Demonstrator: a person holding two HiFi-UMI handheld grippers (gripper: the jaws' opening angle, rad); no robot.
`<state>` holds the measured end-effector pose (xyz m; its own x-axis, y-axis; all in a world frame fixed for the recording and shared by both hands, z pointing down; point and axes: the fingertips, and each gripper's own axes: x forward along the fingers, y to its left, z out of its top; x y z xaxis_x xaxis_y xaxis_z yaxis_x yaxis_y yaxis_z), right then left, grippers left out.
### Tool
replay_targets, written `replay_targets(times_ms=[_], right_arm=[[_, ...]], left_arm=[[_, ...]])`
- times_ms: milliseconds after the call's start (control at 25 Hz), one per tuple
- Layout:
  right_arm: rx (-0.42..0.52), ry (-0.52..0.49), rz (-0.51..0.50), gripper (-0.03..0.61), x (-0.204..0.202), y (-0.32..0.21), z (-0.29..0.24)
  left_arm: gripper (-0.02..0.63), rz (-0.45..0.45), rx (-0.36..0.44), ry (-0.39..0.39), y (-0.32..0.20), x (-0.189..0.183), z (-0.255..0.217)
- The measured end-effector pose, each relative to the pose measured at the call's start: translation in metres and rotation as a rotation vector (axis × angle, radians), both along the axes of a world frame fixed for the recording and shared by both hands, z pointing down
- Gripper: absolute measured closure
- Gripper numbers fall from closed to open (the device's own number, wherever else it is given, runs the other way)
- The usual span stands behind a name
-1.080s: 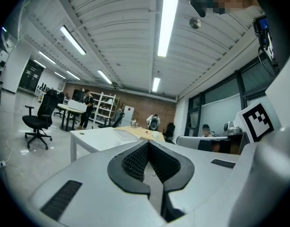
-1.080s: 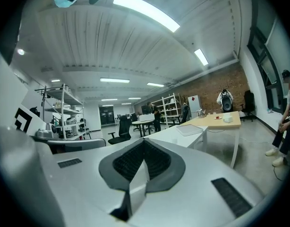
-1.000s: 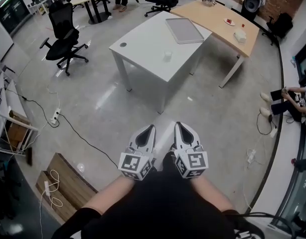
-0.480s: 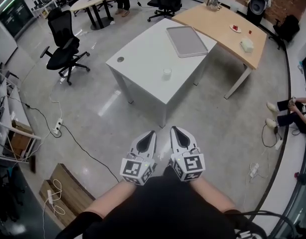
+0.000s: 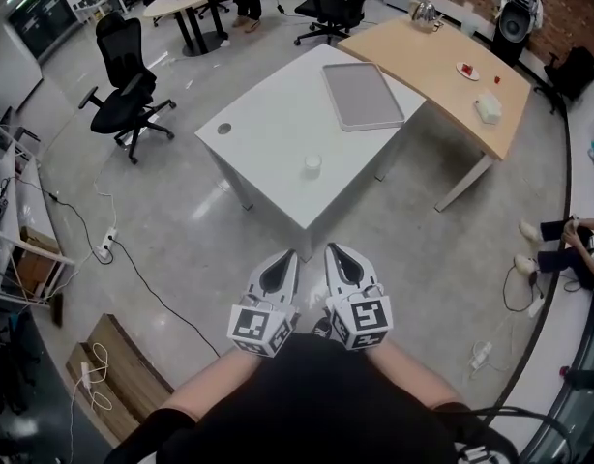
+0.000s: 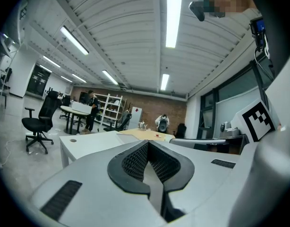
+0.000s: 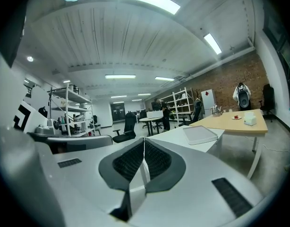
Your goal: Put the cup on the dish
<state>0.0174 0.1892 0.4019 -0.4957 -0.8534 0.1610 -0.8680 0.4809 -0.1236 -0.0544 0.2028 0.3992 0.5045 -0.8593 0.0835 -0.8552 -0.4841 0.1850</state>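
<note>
A small white cup (image 5: 312,164) stands near the front of a white table (image 5: 268,133). At the table's far right corner lies a flat grey rectangular dish (image 5: 363,95), which also shows in the right gripper view (image 7: 200,134). Both grippers are held side by side low in the head view, over the floor and well short of the table. The left gripper (image 5: 287,256) (image 6: 148,143) is shut with nothing in it. Beside it, the right gripper (image 5: 334,250) (image 7: 144,141) is shut and empty too. The cup does not show in either gripper view.
A curved wooden desk (image 5: 442,61) with a white box and a small red-topped plate adjoins the table on the right. Black office chairs (image 5: 123,90) stand at the left. Cables and a power strip (image 5: 105,245) lie on the floor, beside a wooden pallet (image 5: 113,365). A seated person's legs (image 5: 553,240) show at the right.
The white table and cup have drawn closer and lower in the head view as the person walks toward them. Both grippers stay shut and side by side.
</note>
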Motion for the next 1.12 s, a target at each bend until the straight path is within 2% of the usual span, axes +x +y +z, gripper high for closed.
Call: replay_targets(times_ms=[160,320,480,760,1120], right_arm=[[-0.011,-0.021,-0.007,0.565,0.012,-0.014,0.004],[0.023,-0.037,-0.022,0.566,0.018,-0.020,0.000],[-0.001,-0.048,-0.048,0.566,0.020,-0.034,0.010],[-0.021,-0.049,-0.001,0.565,0.028,-0.062,0.017],[-0.089,-0.008,0.034,0.565,0.018,-0.123,0.045]], left_arm=[[0.606,0.003,-0.005,0.013,-0.015,0.012,-0.001],[0.606,0.000,-0.028,0.002,-0.027,0.018,0.006],[0.606,0.002,-0.038,-0.001,-0.041,0.022,0.013],[0.606,0.002,-0.046,-0.001,-0.073,0.025,0.017],[0.606,0.017,-0.092,-0.012,-0.136,0.011,0.039]])
